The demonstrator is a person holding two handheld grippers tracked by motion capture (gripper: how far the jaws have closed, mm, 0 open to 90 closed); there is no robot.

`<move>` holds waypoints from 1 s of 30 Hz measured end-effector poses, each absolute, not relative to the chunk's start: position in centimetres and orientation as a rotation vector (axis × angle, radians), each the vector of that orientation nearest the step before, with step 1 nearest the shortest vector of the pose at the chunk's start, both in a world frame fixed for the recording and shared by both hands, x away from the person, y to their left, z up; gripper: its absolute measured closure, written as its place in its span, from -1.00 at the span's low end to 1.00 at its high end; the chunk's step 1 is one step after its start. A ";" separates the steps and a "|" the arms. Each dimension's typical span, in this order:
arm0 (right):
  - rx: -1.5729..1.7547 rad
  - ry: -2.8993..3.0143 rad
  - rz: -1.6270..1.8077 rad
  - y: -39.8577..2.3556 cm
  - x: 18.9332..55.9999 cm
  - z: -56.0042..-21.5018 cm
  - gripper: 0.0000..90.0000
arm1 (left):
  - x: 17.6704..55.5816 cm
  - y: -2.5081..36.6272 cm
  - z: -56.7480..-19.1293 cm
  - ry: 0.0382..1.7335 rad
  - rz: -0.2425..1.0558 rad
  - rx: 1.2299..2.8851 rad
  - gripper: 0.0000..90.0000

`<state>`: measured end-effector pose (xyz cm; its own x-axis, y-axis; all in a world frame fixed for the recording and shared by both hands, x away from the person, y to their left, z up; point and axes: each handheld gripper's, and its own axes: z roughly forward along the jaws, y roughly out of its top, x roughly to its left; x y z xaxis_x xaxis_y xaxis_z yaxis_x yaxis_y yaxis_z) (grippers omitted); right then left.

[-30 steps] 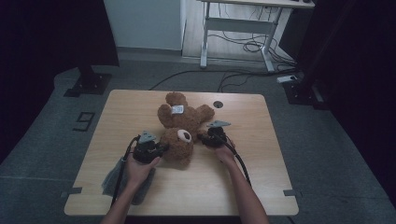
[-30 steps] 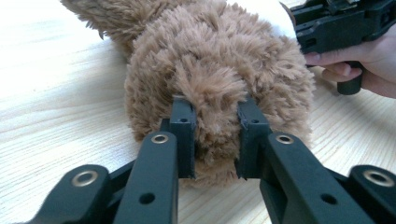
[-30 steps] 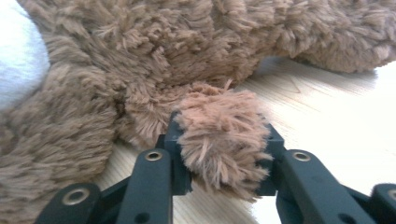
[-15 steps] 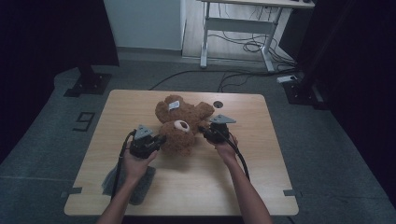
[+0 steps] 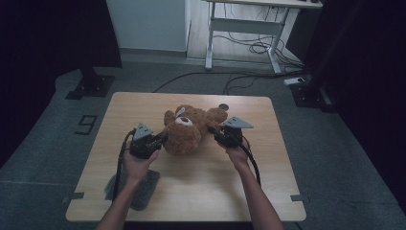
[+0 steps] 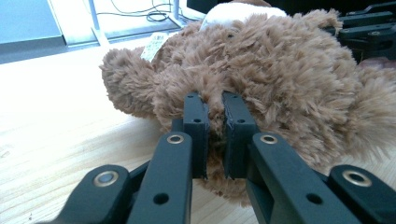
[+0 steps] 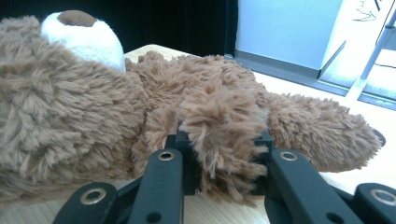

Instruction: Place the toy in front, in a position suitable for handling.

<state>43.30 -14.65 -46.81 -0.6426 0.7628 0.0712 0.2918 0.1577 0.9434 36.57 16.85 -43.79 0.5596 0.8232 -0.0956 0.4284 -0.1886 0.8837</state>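
Note:
A brown teddy bear [image 5: 184, 134] with a white muzzle lies at the middle of the wooden table [image 5: 268, 158], its head raised. My left gripper [image 5: 160, 140] holds it from the left. In the left gripper view the jaws [image 6: 215, 105] have just been closing and are shut on a tuft of the bear's fur [image 6: 280, 79]. My right gripper [image 5: 216, 134] holds it from the right. In the right gripper view it [image 7: 220, 140] is shut on one of the bear's furry limbs [image 7: 224, 112]. A white tag [image 6: 154, 44] sits on the bear's far side.
A grey cloth [image 5: 143, 189] lies at the table's front left, under the left forearm. A small dark round thing [image 5: 222, 106] sits near the far edge. Beyond the table stand a white desk frame [image 5: 210, 38] with cables and dark stands on the floor.
Both grippers have risen with the bear between them. The bear's head has come up off the table and shifted a little toward the far side.

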 end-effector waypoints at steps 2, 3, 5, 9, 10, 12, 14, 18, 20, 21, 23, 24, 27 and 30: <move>1.001 2.019 1.492 -14.7 43.3 -46.8 0.65 | 36.6 16.9 -43.8 1.029 0.499 1.812 0.82; 1.000 2.019 1.493 -14.7 43.3 -46.9 0.65 | 36.7 16.9 -43.8 1.029 0.498 1.812 0.82; 0.999 2.018 1.495 -14.7 43.4 -46.9 0.65 | 36.7 17.0 -43.8 1.031 0.497 1.810 0.82; 0.985 2.004 1.503 -14.7 43.3 -46.4 0.65 | 36.7 17.0 -43.8 1.028 0.487 1.809 0.83; 0.986 1.992 1.516 -14.7 43.1 -46.1 0.65 | 36.7 17.0 -43.8 1.028 0.487 1.808 0.83; 0.972 1.975 1.528 -14.8 42.9 -45.3 0.66 | 36.7 16.8 -43.8 1.027 0.486 1.800 0.84; 0.958 1.944 1.554 -15.0 42.4 -44.1 0.66 | 36.7 16.7 -43.8 1.024 0.483 1.795 0.85; 0.916 1.899 1.590 -15.4 41.4 -42.3 0.67 | 36.9 16.4 -43.7 1.014 0.473 1.787 0.86; 0.902 1.876 1.617 -15.6 40.9 -41.5 0.67 | 36.9 16.3 -43.5 1.006 0.471 1.784 0.86; 0.896 1.868 1.630 -15.7 40.6 -41.2 0.67 | 37.0 16.2 -43.4 1.004 0.472 1.783 0.87; 0.880 1.854 1.646 -15.7 40.1 -40.6 0.67 | 37.1 16.0 -43.3 1.001 0.474 1.787 0.87; 0.868 1.851 1.648 -15.7 39.7 -40.3 0.67 | 37.1 16.0 -43.3 1.001 0.471 1.786 0.87; 0.857 1.843 1.663 -15.6 39.2 -39.9 0.67 | 37.3 15.8 -43.5 1.010 0.452 1.784 0.87; 0.842 1.840 1.659 -15.5 38.7 -39.7 0.68 | 37.5 15.4 -43.9 1.015 0.451 1.801 0.87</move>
<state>38.67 -15.48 -39.73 -0.6722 0.7398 0.0280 0.1046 0.0574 0.9929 37.52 15.37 -43.86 0.5816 0.8023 -0.1346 0.4376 -0.1691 0.8831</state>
